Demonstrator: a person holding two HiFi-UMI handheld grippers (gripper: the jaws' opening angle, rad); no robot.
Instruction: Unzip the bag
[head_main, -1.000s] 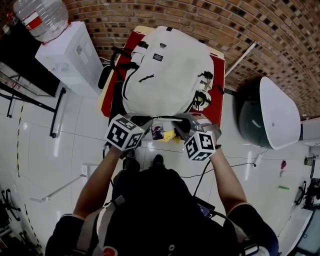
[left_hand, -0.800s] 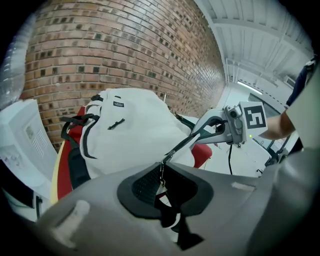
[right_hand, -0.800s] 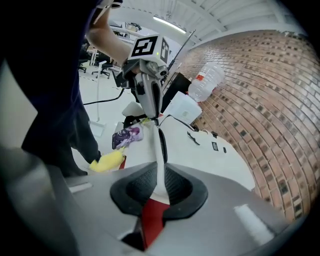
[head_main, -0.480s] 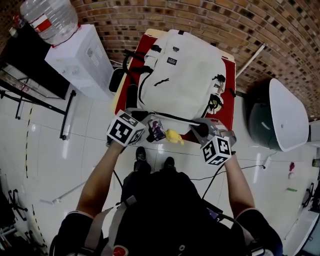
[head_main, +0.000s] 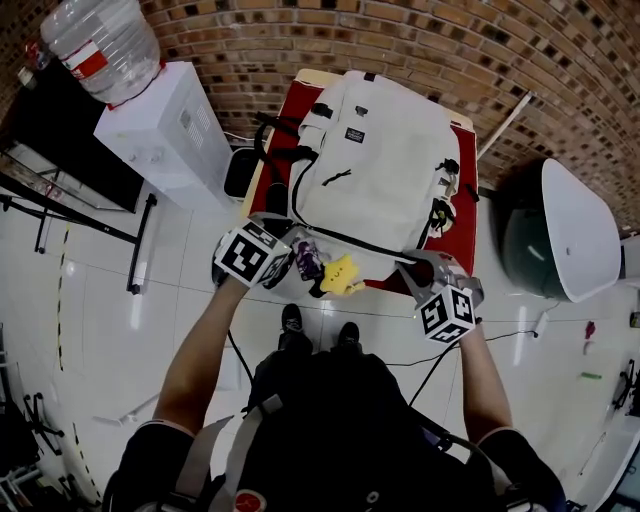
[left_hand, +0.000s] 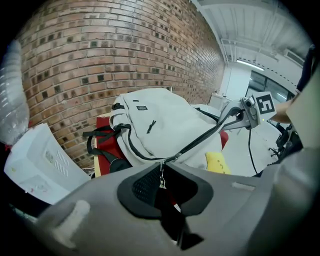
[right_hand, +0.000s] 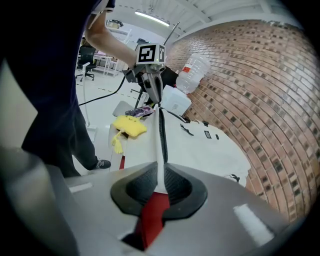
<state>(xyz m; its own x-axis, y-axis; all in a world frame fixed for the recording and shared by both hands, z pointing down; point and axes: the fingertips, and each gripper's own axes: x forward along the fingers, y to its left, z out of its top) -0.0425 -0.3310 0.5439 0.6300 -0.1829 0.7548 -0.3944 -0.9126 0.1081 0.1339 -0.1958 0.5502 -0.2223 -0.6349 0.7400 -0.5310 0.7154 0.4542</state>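
A white backpack (head_main: 385, 165) lies on a red-topped table (head_main: 466, 232), with a dark zipper line (head_main: 355, 243) along its near edge. My left gripper (head_main: 290, 250) is at the left end of that line, shut on the metal zipper pull (left_hand: 161, 179). At the right end my right gripper (head_main: 412, 272) is shut on the bag's white edge fabric (right_hand: 160, 165) beside the zipper. The zipper is stretched taut between the two grippers. A yellow star plush (head_main: 340, 275) and a purple charm (head_main: 308, 258) hang from the bag's near edge between them.
A white water dispenser (head_main: 160, 130) with a large bottle (head_main: 100, 45) stands left of the table. A dark round chair with a white seat (head_main: 570, 230) is on the right. A brick wall (head_main: 450, 40) runs behind the table. The person's shoes (head_main: 318, 325) stand on the white tiled floor.
The two grippers have drawn apart along the bag's near edge, the right one moving right. The stretch of zipper between them is longer, and the yellow plush now hangs in plain view.
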